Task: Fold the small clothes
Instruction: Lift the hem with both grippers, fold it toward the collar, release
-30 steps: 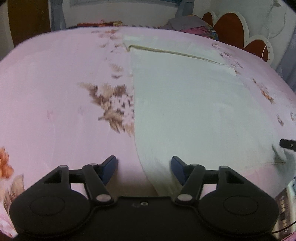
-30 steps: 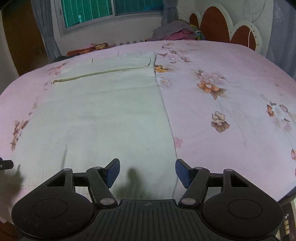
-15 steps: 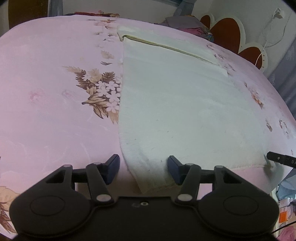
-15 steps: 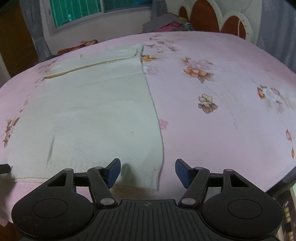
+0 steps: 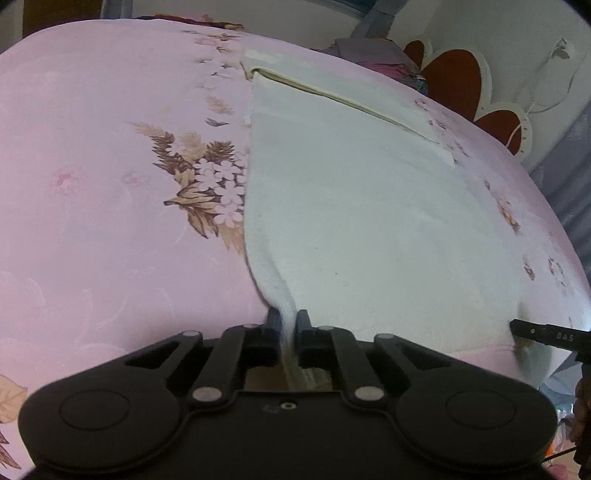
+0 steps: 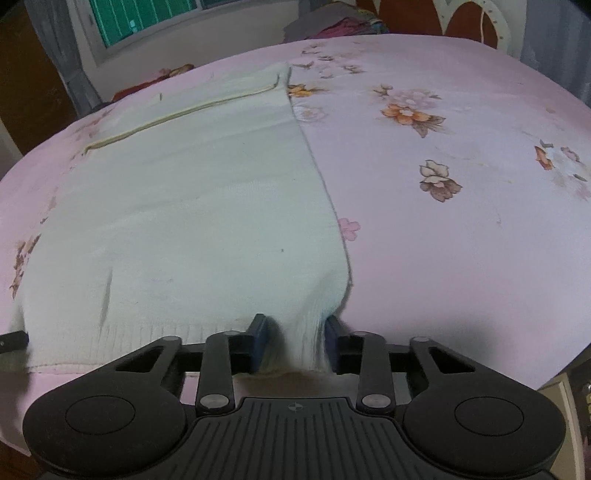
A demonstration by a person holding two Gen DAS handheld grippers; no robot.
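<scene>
A pale cream knitted garment (image 5: 369, 206) lies flat on the pink floral bedsheet (image 5: 92, 184); it also shows in the right wrist view (image 6: 184, 206). My left gripper (image 5: 287, 325) is shut on the garment's near left corner, which bunches up between the fingers. My right gripper (image 6: 295, 332) is closed on the garment's near right corner at the ribbed hem. The tip of the right gripper shows at the right edge of the left wrist view (image 5: 532, 332).
A pile of clothes (image 6: 332, 26) lies at the far end of the bed beside a brown and white headboard (image 5: 472, 88). A window (image 6: 147, 18) is behind the bed. The bed's near edge runs just under both grippers.
Both grippers moved in to the garment's near corners and closed on them; they were open before. The corners now bunch up between the fingers.
</scene>
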